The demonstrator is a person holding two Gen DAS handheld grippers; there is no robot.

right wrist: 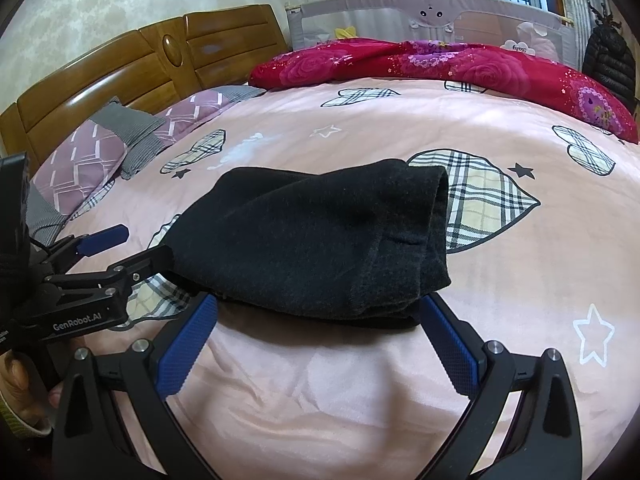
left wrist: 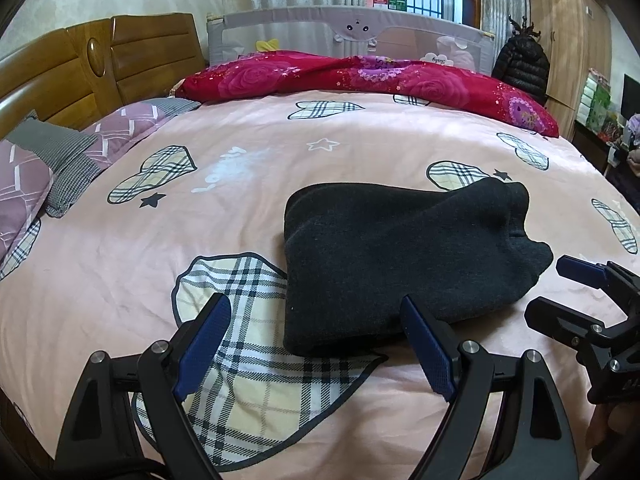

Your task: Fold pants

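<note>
Right in front of both your hands, the pants (left wrist: 392,256) sat as a compact dark bundle on the pink bedspread (left wrist: 248,152), already doubled over on themselves at least once, so I'd guess you were near the end of the fold. Its long axis ran left to right across the bed, with the tidier folded edge on the left and the looser, lumpier end with the layered hems on the right.

Your left hand-held gripper (left wrist: 316,348) was spread wide and holding nothing. Its right finger overlapped the near edge of the bundle, and the left finger hung over the plaid heart print (left wrist: 240,320), just beside the left corner of the cloth. From the right wrist view, your right hand-held gripper (right wrist: 320,336) was also released, jaws wide, straddling the near edge with a finger close to each side of the right-hand portion. Whether the pads actually touched fabric, I couldn't tell.

Both hands were about equally near, left one covering the left end, right one the right end, so either could take its own corner. My read is that the next move turned on that near edge.

Room wasn't an issue: lots of open bedspread on the far side before the red floral quilt (left wrist: 360,80), and the pillows (left wrist: 44,160) were well apart on the left. Only snag I'd flag is your two tools sitting close together.
</note>
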